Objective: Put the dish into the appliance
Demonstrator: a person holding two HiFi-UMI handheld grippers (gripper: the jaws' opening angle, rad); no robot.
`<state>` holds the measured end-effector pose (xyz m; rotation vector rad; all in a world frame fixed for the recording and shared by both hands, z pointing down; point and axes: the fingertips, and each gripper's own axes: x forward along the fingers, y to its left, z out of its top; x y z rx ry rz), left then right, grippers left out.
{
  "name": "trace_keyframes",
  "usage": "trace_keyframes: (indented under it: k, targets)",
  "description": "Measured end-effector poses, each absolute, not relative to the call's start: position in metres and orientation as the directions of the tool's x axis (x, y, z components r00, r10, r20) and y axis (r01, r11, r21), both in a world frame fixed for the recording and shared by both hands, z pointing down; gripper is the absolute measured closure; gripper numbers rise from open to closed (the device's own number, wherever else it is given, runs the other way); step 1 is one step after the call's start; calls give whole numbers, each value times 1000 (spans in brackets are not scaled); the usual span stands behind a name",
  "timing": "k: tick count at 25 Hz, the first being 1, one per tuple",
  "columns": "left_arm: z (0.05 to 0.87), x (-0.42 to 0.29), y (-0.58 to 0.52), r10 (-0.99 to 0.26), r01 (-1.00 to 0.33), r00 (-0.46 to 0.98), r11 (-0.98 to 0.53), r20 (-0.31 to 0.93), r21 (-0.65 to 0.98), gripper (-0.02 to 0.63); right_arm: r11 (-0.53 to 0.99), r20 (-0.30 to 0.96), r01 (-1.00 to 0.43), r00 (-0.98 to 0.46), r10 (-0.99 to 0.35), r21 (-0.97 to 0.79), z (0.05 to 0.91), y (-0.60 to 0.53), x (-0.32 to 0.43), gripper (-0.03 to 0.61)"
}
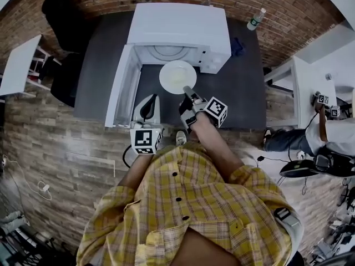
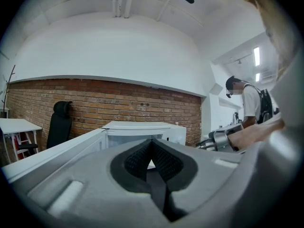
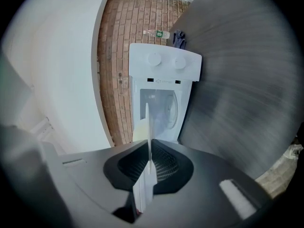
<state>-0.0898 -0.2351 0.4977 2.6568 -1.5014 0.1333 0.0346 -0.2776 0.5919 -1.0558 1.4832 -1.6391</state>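
Dish, clamped at its near rim in the right tongs, hangs just before the open appliance, straight ahead. Left tongs, closed on nothing, flank the door.

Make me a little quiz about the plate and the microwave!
1. Which gripper holds the plate? A: left. B: right.
2. Is the plate inside the microwave yet?
3. True or false: the microwave is closed.

Key
1. B: the right gripper pinches the plate's rim.
2. No. It is in front of the opening.
3. False: its door is open.
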Motion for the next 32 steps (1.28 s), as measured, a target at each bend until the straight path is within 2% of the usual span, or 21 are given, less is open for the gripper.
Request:
trace_keyframes:
  k: [32]
  targets:
    - [513, -103, -274, -876, -889, 445, -457, 183, -26, 613, -208, 202, -31, -411, -889, -978, 675, -396, 35, 558]
